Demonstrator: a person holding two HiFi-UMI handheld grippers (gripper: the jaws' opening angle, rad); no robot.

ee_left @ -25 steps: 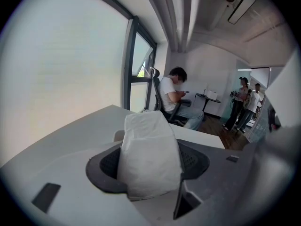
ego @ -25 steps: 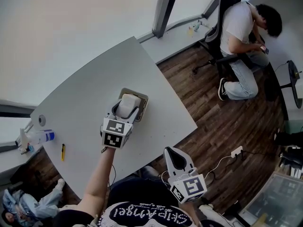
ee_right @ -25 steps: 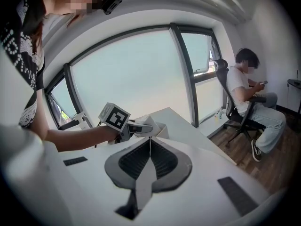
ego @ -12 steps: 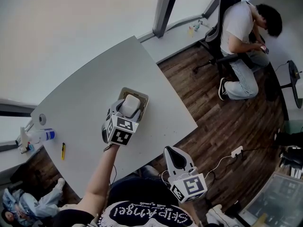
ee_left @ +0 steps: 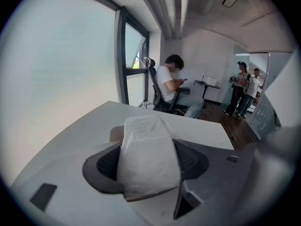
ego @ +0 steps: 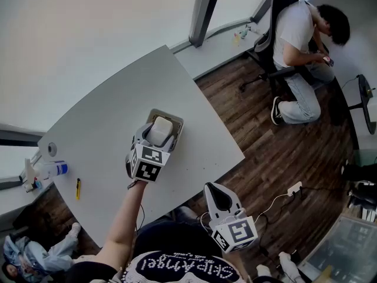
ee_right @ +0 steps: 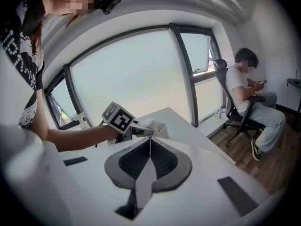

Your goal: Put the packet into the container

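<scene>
Clamping the white packet (ee_left: 146,157) end-on, the left gripper (ego: 159,134) hangs just over the open container (ego: 178,122) by the table's (ego: 106,117) right edge, drop looks straight down; right gripper (ego: 215,197) closed, empty, off-table.

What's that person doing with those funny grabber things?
A person is working with two hand-held grippers. The left gripper is clamped on a soft white packet and holds it right over the small beige rectangular container on the pale grey table. The packet has not been let go yet. The right gripper is shut and empty, held near the person's body.
</scene>
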